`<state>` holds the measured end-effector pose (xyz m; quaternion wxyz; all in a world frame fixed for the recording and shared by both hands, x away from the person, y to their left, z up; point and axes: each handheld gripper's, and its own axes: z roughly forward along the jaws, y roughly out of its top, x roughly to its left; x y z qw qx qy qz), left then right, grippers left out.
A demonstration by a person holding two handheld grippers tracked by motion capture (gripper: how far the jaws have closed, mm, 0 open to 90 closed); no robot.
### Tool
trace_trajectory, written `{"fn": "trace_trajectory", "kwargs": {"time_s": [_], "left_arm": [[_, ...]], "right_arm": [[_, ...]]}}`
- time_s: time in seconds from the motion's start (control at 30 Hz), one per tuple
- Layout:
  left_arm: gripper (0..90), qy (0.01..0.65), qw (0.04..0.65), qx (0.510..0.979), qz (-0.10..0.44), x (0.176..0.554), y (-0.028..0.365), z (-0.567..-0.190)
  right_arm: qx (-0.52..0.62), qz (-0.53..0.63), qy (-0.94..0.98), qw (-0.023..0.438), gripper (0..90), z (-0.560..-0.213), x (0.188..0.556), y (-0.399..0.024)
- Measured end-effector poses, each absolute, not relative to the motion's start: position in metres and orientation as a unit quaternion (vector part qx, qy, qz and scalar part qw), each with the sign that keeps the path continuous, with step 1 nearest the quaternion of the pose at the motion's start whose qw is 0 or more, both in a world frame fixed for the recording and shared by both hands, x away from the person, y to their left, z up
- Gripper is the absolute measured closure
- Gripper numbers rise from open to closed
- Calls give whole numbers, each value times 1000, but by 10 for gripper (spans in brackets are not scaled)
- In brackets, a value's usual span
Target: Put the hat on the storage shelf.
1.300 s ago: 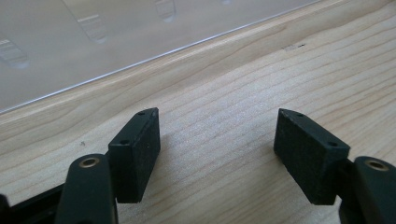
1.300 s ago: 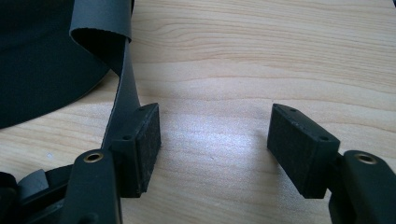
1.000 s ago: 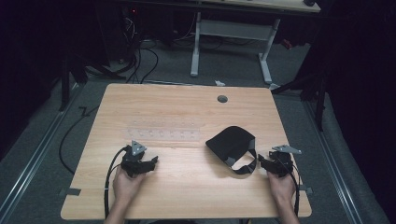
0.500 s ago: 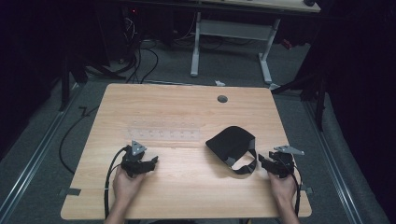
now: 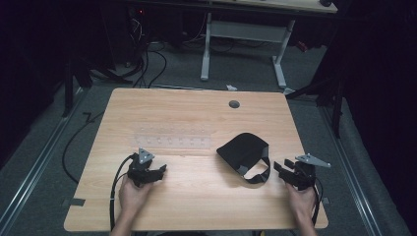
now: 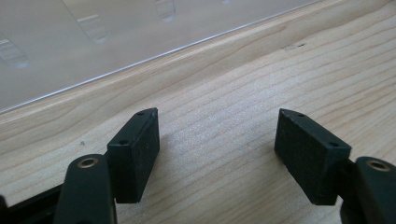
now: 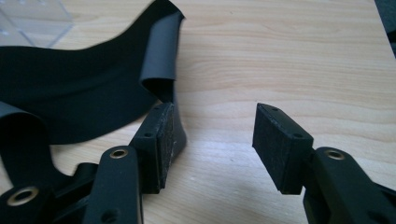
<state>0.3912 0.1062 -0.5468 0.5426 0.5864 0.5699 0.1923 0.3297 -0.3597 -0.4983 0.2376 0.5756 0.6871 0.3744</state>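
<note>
Nothing much has been moved since a second ago, both grippers are parked where they were. Wooden desk (image 5: 196, 118) is seen with a clear plastic sheet (image 5: 173, 142) laid mid-way. Black strap-like fabric piece (image 5: 246, 153) is spread at the right side. Left gripper (image 5: 158, 172) is held low, jaws wide apart, nothing gripped. Right gripper (image 5: 280, 169) jaws are spread too, empty, one pad (image 7: 161, 140) just beside the fabric's strap.
</note>
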Motion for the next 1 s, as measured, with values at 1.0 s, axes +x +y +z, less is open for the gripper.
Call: {"fn": "trace_trajectory", "kwargs": {"time_s": [1.0], "left_arm": [[311, 570, 542, 586, 192, 391, 106, -547]], "right_arm": [[563, 396, 701, 187, 384, -483, 378, -334]]}}
